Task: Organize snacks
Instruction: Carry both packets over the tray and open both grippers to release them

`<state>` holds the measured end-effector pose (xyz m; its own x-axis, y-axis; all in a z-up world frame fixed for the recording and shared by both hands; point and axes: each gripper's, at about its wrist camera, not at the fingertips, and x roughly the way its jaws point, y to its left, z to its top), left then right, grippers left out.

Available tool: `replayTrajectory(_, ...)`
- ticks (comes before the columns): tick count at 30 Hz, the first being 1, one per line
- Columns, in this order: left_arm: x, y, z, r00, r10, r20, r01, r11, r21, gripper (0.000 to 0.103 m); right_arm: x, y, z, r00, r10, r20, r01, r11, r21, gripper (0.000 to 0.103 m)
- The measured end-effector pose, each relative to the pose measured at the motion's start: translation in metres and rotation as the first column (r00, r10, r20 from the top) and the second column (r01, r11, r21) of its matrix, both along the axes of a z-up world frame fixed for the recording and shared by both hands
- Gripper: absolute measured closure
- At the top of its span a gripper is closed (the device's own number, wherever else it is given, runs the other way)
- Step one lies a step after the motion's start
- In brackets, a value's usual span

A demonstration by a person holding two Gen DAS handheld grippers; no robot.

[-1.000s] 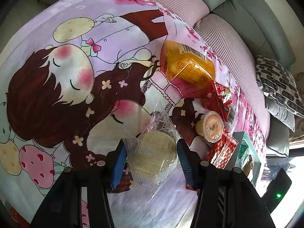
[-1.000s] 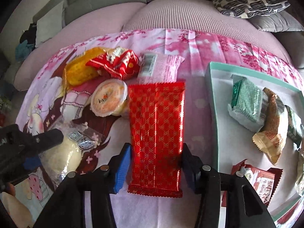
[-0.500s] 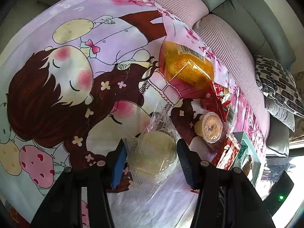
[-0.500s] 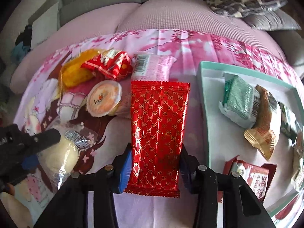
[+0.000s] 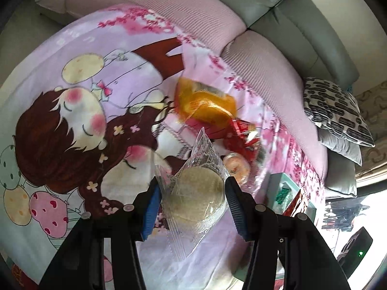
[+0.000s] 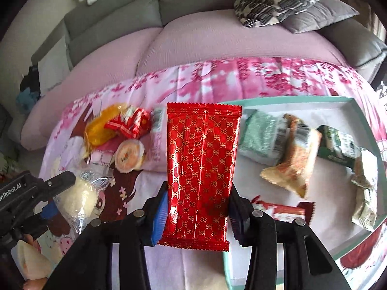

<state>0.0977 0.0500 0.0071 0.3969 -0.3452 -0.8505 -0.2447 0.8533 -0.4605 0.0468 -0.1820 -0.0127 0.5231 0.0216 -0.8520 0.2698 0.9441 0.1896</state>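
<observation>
Two hand-held grippers work over a cartoon-printed bedsheet (image 5: 72, 125) spread on a sofa, each clamped on a snack; the right gripper (image 6: 197, 213) has its blue-padded jaws closed on the lower part of a long red foil packet (image 6: 203, 164) patterned in gold, which stands up from the jaws in front of the teal-rimmed tray (image 6: 285, 99) at the right. Several wrapped snacks already lie in that tray; a green packet (image 6: 258, 135) and a tan wrapper (image 6: 292, 159) are closest.

The left gripper (image 5: 192, 205) pinches a round pale cake in clear plastic wrap (image 5: 193, 193) across its widest part — the wrap's loose end sticks up past the jaws. Still on the sheet, well apart from the tray, are an orange packet (image 5: 205, 106), a red wrapped sweet (image 5: 239, 133) and a small round cup (image 5: 235, 166).

The foil packet looks light and slick; it keeps its flat shape, yet a hard squeeze could likely crush whatever is inside, so the side edges low down seem the safest hold. The cake looks soft and crumbly — its wrap slippery and crinkly; gentle pressure on the rim, not the loose film, should probably suit it best.
</observation>
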Motion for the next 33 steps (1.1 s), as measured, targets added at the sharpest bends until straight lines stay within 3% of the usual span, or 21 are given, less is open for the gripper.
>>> replayTrajectory(8, 0.002, -0.034, 0.013, 0.995, -0.083, 0.048, 0.082, 0.996, 0.021, 0.048, -0.016, -0.067, 0.013, 0.986, -0.166, 0.006, 0.166, 0.986, -0.020, 0.056)
replayTrajectory(13, -0.001, -0.072, 0.020, 0.980, -0.181, 0.086, 0.176, 0.982, 0.067, 0.048, -0.023, -0.108, 0.011, 0.968, -0.250, -0.011, 0.250, 0.968, 0.001, 0.056)
replayTrajectory(23, 0.012, -0.169, 0.016, 0.915, -0.395, 0.089, 0.377, 0.911, 0.167, 0.048, -0.022, -0.143, -0.008, 0.952, -0.298, -0.069, 0.302, 0.953, 0.041, 0.056)
replayTrajectory(33, 0.015, -0.226, -0.004, 0.870, -0.489, 0.063, 0.472, 0.863, 0.181, 0.048, -0.028, -0.166, -0.019, 0.932, -0.347, -0.102, 0.353, 0.934, 0.056, 0.056)
